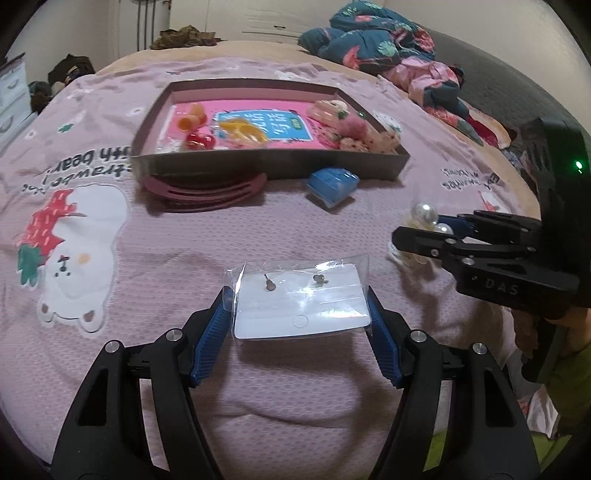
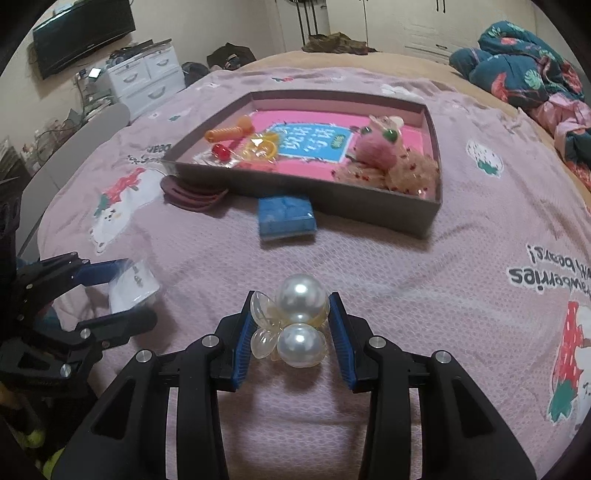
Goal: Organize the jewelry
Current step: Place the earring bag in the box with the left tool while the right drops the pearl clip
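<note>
My left gripper [image 1: 300,295] is shut on a clear packet with a white earring card [image 1: 301,304] and holds it between its blue pads, low over the pink blanket. My right gripper [image 2: 291,314] is shut on a pearl hair accessory [image 2: 295,325] with two big pearls and clear petals. That gripper also shows at the right of the left wrist view [image 1: 417,236], with the pearls [image 1: 424,214] at its tips. The left gripper shows at the left of the right wrist view [image 2: 136,291], with the packet [image 2: 135,286]. A grey shallow box [image 1: 273,166] ahead holds several hair pieces on a pink sheet.
A blue box [image 1: 332,184] and a dark red headband [image 1: 203,190] lie on the blanket against the box's near wall. A heap of bedding [image 1: 388,44] lies at the back right. A white drawer unit [image 2: 144,77] and a TV [image 2: 81,33] stand beyond the bed's left edge.
</note>
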Demonstrator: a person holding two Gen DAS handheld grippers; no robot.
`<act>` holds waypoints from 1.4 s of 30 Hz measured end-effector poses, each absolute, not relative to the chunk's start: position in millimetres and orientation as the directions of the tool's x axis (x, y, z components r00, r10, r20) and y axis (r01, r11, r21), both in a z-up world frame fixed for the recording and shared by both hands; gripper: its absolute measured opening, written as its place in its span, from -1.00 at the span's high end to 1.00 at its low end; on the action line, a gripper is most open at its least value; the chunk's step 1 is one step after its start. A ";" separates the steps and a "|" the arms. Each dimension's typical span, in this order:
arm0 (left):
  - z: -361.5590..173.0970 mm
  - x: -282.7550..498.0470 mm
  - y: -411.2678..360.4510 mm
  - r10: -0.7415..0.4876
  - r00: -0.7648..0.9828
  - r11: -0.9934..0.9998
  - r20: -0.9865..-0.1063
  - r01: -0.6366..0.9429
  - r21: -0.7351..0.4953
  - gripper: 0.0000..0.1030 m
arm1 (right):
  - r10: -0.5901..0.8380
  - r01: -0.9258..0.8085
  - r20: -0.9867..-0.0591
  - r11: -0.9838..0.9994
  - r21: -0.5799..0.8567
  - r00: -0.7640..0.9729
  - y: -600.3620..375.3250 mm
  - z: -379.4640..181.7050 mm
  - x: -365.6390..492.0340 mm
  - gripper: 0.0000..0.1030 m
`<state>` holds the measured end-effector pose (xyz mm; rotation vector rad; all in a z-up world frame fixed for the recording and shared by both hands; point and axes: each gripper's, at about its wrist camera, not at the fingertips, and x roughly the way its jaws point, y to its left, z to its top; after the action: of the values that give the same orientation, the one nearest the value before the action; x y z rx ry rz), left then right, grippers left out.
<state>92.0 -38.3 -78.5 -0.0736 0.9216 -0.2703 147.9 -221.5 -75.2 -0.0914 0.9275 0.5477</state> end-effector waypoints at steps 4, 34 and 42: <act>-73.4 91.6 -27.1 -0.249 0.591 0.968 -0.767 0.174 -0.180 -0.17 | 0.416 -0.499 -0.771 0.854 0.149 0.482 -216.2 -67.0 147.0 0.29; -27.7 108.3 31.9 -0.174 0.668 0.981 -0.724 0.056 -0.184 -0.17 | 0.480 -0.548 -0.713 0.821 0.160 0.511 -191.2 -24.8 166.8 0.29; -17.6 120.6 18.2 -0.182 0.671 0.982 -0.719 0.091 -0.164 -0.17 | 0.484 -0.545 -0.699 0.823 0.160 0.526 -192.8 -13.2 176.9 0.29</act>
<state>120.6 18.2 -17.6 -0.1176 0.8215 -0.1543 176.9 -192.8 -13.2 -0.0816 0.8090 0.6161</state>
